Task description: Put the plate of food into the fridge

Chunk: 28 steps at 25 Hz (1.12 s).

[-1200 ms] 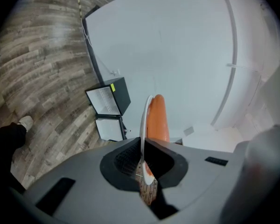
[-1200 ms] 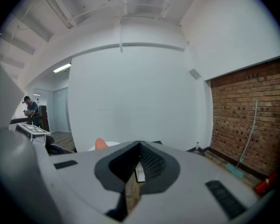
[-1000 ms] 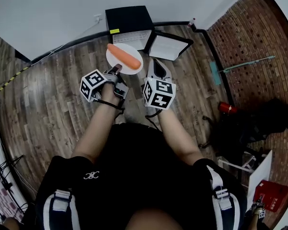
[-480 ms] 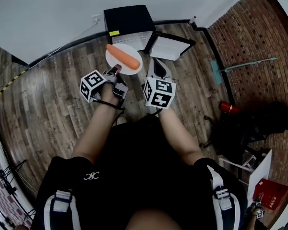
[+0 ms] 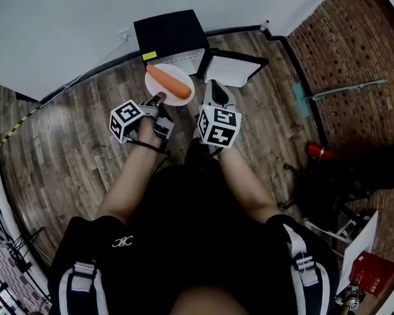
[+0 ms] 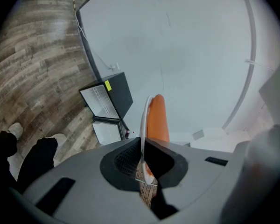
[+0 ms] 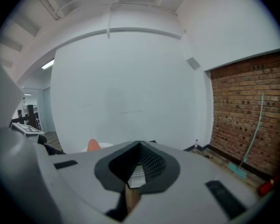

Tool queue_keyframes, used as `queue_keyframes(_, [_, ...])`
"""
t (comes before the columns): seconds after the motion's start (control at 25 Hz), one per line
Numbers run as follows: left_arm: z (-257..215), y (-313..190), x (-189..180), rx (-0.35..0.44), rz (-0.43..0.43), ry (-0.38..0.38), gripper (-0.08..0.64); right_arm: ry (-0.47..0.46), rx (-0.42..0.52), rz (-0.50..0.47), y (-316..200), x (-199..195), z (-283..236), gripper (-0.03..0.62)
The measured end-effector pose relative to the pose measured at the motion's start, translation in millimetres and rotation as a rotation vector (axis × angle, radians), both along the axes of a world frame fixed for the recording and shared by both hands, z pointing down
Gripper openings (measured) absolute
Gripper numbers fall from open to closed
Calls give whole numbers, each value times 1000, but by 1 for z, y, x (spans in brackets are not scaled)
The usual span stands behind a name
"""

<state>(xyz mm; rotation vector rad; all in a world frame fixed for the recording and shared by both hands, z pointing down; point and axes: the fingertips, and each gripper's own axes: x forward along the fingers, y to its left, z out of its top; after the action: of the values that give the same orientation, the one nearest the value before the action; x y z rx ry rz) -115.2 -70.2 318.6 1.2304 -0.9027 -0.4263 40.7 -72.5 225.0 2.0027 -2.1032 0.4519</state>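
The left gripper (image 5: 159,100) was clamped on the near rim of the plate (image 5: 181,76), which it held above the floor (image 5: 72,136) with the carrot (image 5: 169,81) lying across it. The right gripper (image 5: 213,94), just beside the plate's right edge, had its jaws together on nothing. Just beyond the plate stood the fridge (image 5: 171,35), its door (image 5: 233,69) open to the right.

Left gripper (image 5: 159,100) held forward, jaws clamped on plate (image 5: 152,88) rim; right gripper (image 5: 214,89) alongside, jaws together, empty.
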Motion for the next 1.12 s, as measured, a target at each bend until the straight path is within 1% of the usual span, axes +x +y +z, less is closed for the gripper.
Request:
queue_keyframes(0.16, [-7,-51,28,9,-32,0,15,-16,2,-18,-59,30,-4,14])
queue_keyframes(0.32, [-16,-96,57,41,-35,-16,15,-33,3,-20,-112,61,-8,14])
queue_keyframes(0.48, [-12,-123,78,20,-52,-27,15,-42,-13,-35,-151,85,-3,14])
queue_keyframes(0.56, [-9,-133,85,14,-70,-32,17,-47,-11,-58,-166,92,-1,14])
queue_keyframes(0.72, [1,-148,95,12,-108,-4,17,-23,5,-141,-191,89,6,14])
queue_keyframes(0.8, [8,-152,94,0,-116,6,17,-11,-4,-169,-201,83,13,14])
queue_keyframes(1.0, [33,-155,80,-52,-97,2,17,-1,-30,-180,-210,64,30,14])
queue_keyframes(1.12, [42,-165,70,-63,-77,-6,18,-4,-37,-168,-213,57,35,14])
